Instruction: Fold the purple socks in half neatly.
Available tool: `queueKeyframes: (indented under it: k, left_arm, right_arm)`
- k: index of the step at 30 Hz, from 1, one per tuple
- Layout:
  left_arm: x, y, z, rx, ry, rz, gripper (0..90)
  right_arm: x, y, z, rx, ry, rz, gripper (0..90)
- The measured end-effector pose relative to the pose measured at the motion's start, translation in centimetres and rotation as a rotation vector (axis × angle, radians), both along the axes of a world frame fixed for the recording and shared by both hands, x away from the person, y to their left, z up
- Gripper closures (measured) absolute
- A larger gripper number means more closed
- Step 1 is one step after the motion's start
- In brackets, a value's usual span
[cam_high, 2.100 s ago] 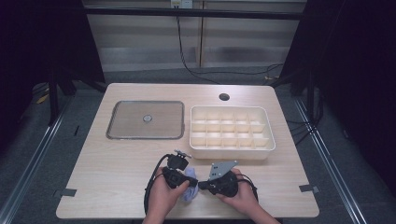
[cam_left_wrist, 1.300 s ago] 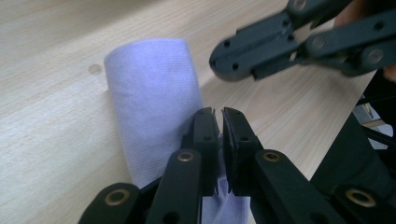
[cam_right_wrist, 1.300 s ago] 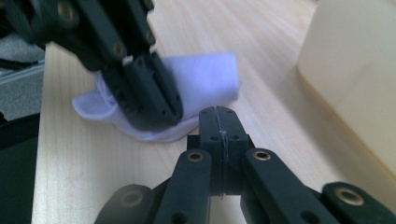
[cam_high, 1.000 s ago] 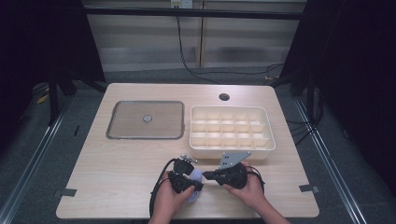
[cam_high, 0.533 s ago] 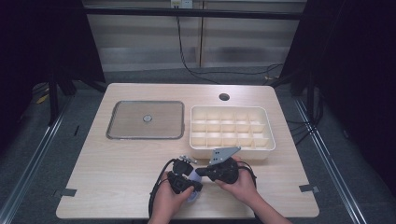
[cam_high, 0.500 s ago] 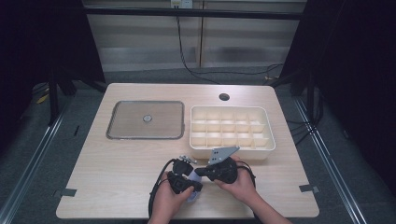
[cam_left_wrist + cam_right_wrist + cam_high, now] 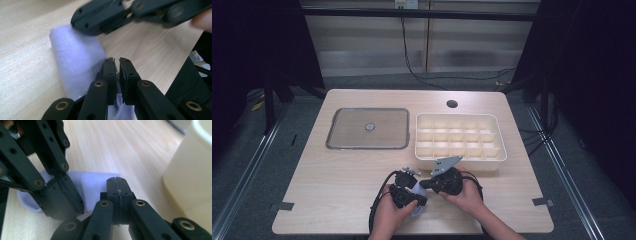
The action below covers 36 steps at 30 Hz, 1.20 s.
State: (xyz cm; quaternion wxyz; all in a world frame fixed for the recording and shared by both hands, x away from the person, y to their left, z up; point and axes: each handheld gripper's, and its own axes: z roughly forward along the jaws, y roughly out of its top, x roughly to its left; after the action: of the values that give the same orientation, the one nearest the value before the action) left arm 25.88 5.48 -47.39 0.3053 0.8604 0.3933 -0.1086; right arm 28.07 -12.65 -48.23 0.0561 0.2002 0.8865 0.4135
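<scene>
The pale lilac cloth lies on the table near its front edge, bunched under and between my two grippers, just short of the cream compartment box. From the high view my hands cover most of it, and I cannot tell how far it spreads. My left gripper has its jaws nearly together, pinching a fold of the cloth. My right gripper is closed tight, a thin edge of the cloth seemingly caught between its pads

Wood table, lid, compartment tray, lilac cloth
</scene>
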Motion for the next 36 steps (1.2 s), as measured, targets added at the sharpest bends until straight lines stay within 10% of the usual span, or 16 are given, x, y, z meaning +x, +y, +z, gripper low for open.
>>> queueKeyframes:
  k: [25, 36]
  left_arm:
    - [-0.2, 0.0, 0.2, -0.004, 0.001, 0.002, 80.3]
    - [-0.3, 1.0, 2.5, 0.006, -0.024, 0.01, 80.0]
  right_arm:
    - [0.2, 1.2, -1.1, 0.001, 0.056, 0.044, 90.0]
    - [0.3, 0.6, -1.4, -0.001, 0.069, 0.037, 90.0]
